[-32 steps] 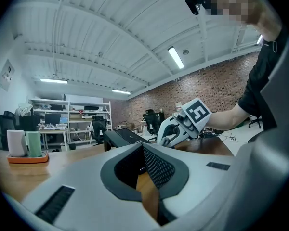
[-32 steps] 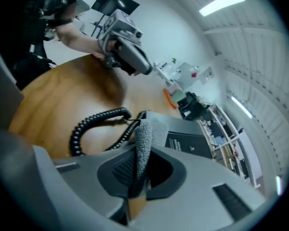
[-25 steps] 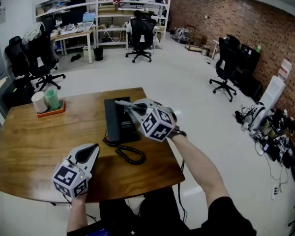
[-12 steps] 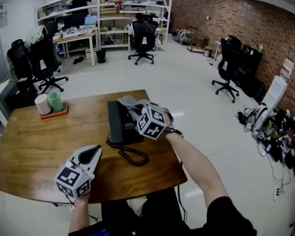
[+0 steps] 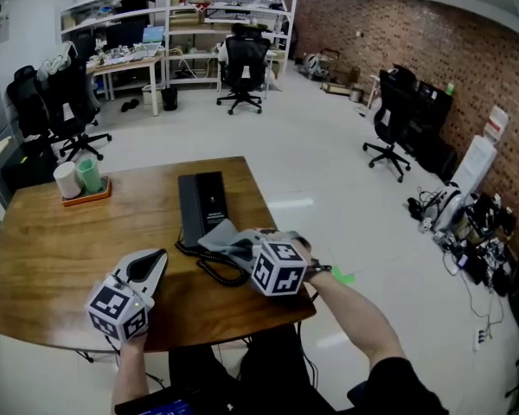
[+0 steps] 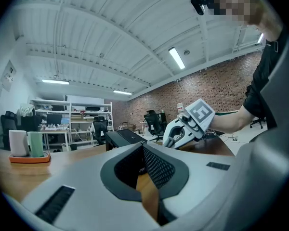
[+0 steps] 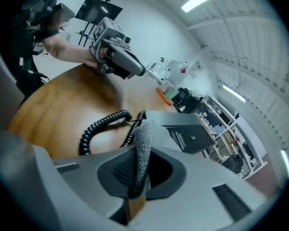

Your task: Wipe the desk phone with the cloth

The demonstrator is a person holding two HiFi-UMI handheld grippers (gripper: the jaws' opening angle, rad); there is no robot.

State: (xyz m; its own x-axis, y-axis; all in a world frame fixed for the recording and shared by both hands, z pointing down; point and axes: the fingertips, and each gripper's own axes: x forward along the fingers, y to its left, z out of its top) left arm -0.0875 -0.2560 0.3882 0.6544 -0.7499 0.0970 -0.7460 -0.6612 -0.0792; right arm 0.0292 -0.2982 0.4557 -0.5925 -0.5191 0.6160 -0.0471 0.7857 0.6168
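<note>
Desk phone point(image 5: 201, 207): head view, lying mid-worktop point(image 5: 52, 249), coiled cord point(image 5: 221, 271) at its near end, cloth point(image 5: 225, 234) over that end.
Right gripper view alone shows the right gripper point(image 7: 137, 170) fingers pinching the cloth.
Left gripper view: left gripper point(image 6: 143, 158) fingers together, bare.

Left gripper point(image 5: 158, 258) closed; right gripper point(image 5: 240, 250) on cloth point(image 5: 218, 234)

High downward head view; low gripper views toward desk phone point(image 5: 203, 206)
</note>
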